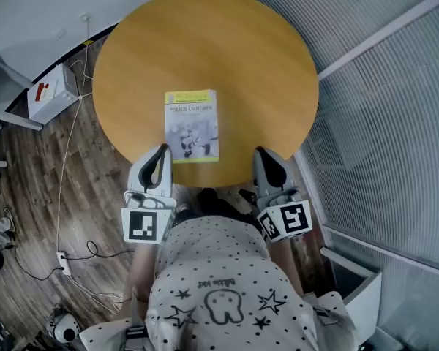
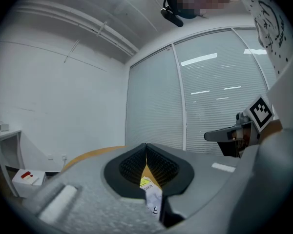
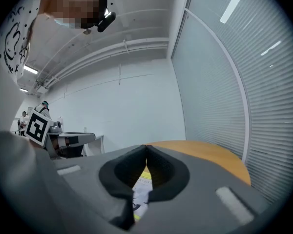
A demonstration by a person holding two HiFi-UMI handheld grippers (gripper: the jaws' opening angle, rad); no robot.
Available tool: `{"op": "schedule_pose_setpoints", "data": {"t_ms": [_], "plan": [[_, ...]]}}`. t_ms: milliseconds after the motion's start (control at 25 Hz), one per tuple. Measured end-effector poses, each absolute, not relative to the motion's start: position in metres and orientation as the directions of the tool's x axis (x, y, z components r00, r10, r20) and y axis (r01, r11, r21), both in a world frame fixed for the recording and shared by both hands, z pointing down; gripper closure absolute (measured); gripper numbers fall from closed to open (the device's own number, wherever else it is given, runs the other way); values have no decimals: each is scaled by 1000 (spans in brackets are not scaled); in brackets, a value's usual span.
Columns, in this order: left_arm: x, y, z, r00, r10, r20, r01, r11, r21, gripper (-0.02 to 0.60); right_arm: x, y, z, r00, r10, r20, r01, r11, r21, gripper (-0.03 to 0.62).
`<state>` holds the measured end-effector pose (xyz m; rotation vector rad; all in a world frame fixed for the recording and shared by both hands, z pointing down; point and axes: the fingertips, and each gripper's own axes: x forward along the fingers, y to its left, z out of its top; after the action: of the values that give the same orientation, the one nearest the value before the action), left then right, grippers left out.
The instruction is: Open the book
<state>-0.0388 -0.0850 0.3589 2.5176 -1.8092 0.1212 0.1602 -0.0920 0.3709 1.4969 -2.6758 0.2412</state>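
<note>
Fingers (image 2: 127, 165) of the left gripper (image 1: 163, 151) are clenched tip to tip with nothing between them, and the right gripper (image 1: 262, 153) is pressed together just as empty. Both grippers reach level over the near rim of the round wooden table (image 1: 205, 42), the left one toward the table's left side and the right one toward its right, each with its marker cube back off the rim.

In the left gripper view, the left gripper (image 2: 146, 146) shows its dark pads meeting in a thin seam. In the right gripper view, the right gripper (image 3: 146, 147) shows the same.

On the table, close to that near rim and between the two grippers, lies the book (image 1: 192, 125). It is closed and flat, cover up, with a yellow band along its far end. The left fingertips sit just beside its near left corner; contact cannot be judged. The right gripper stays well apart from it. Each gripper view catches the book (image 2: 150, 191) (image 3: 139, 191) below the shut tips.

Left of the table, a white box (image 1: 51, 92) with a red mark stands on the wood floor, and a cable (image 1: 66, 167) runs past it. Right of the table and beyond it hang pale blinds (image 1: 384, 123).
</note>
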Motion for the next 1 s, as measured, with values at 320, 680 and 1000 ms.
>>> {"op": "schedule_pose_setpoints", "data": {"t_ms": [320, 680, 1000], "plan": [[-29, -104, 364, 248, -965, 87, -967, -251, -32, 572, 174, -121, 384, -573, -807, 143, -819, 558, -131, 591], [-23, -104, 377, 231, -967, 108, -971, -237, -39, 572, 180, -127, 396, -587, -795, 153, -809, 566, -161, 591], [-19, -107, 378, 267, -957, 117, -959, -275, -60, 572, 177, -127, 391, -578, -801, 155, -815, 556, -165, 591]]}}
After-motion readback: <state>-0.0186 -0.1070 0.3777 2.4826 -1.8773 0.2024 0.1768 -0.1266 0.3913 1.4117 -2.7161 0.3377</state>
